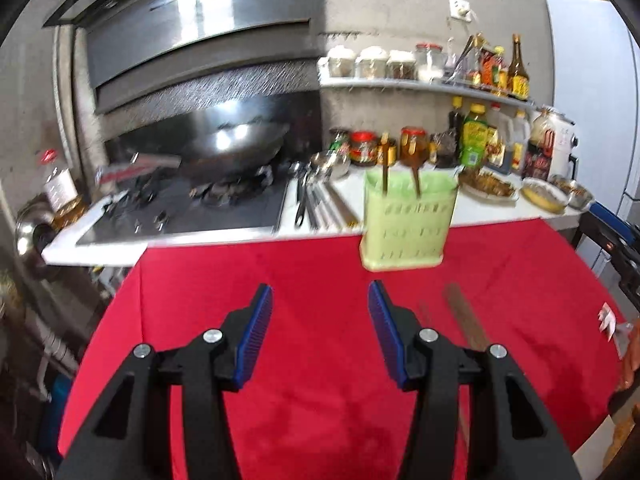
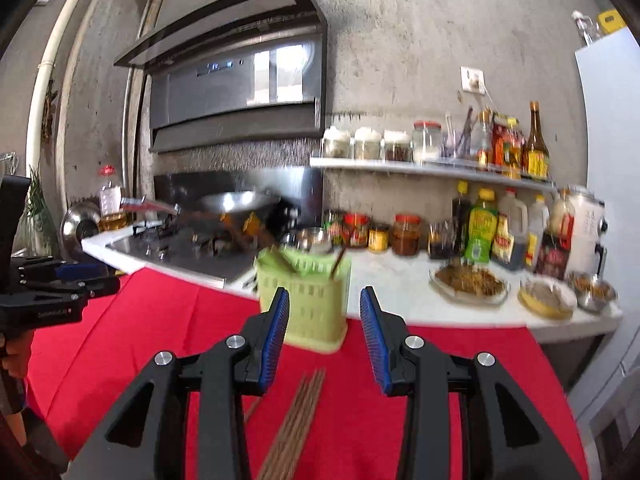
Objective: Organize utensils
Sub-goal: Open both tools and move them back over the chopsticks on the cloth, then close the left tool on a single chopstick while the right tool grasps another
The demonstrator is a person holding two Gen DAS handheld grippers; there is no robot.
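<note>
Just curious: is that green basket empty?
No. The green basket stands upright with a few brown utensil handles sticking out.

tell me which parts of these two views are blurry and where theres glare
Left wrist view: the green holder and the counter clutter smear sideways, the tongs stay sharp, and glare sits on the wok and hood. Right wrist view: holder and chopsticks are soft, its tongs crisp, the hood reflecting a window.
</note>
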